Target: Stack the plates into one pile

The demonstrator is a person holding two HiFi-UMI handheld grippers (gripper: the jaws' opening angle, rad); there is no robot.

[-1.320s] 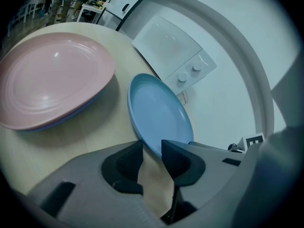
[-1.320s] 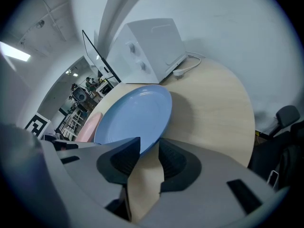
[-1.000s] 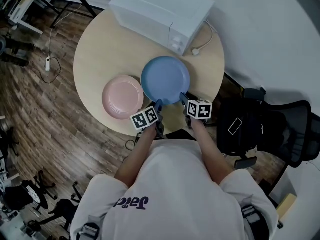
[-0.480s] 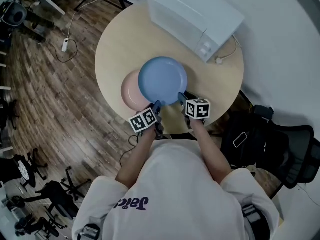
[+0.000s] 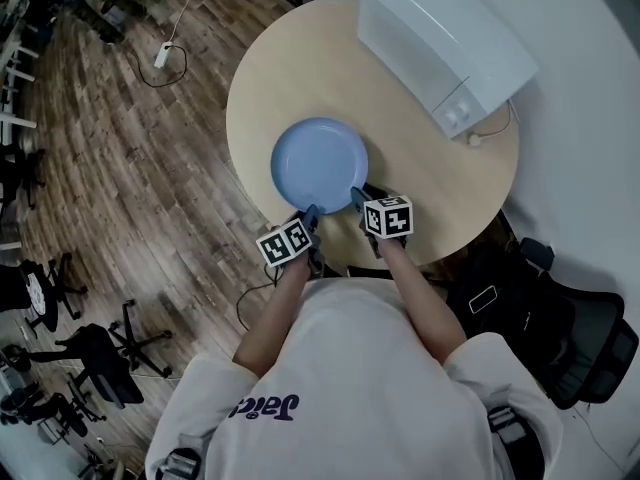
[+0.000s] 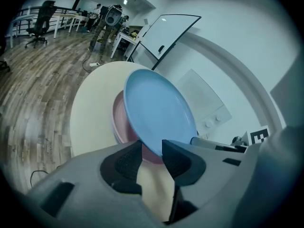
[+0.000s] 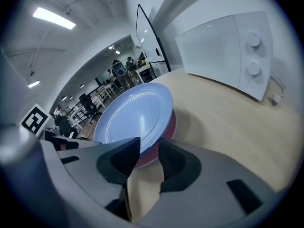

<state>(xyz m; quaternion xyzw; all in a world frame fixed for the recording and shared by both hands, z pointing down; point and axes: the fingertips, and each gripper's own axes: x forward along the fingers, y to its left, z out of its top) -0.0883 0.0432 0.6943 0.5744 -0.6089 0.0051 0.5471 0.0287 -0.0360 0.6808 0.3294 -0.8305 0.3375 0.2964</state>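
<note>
Placing step, I'd say: left tongs point(image 5: 312, 213) and right tongs point(image 5: 357, 198) both pinch the near rim of the blue plate point(image 5: 318, 163), which hangs just over the pink plate point(image 6: 118, 122) ahead of them, so the next move calls for lowering it flat, then letting go.

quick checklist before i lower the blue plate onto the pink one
1. Left gripper on the blue plate: ok, the rim sits between its pads, though its jaws have just been opening a little.
2. Right gripper on the blue plate: ok, its pads are on the rim.
3. Blue plate over the pink plate: ok, the head view shows the pink one fully covered.
4. Blue plate level: not ok, both gripper views show it tilted above the pink one.
5. Blue plate already resting on the pink one: cannot tell.
6. Clear of the white microwave: ok, well apart.
</note>
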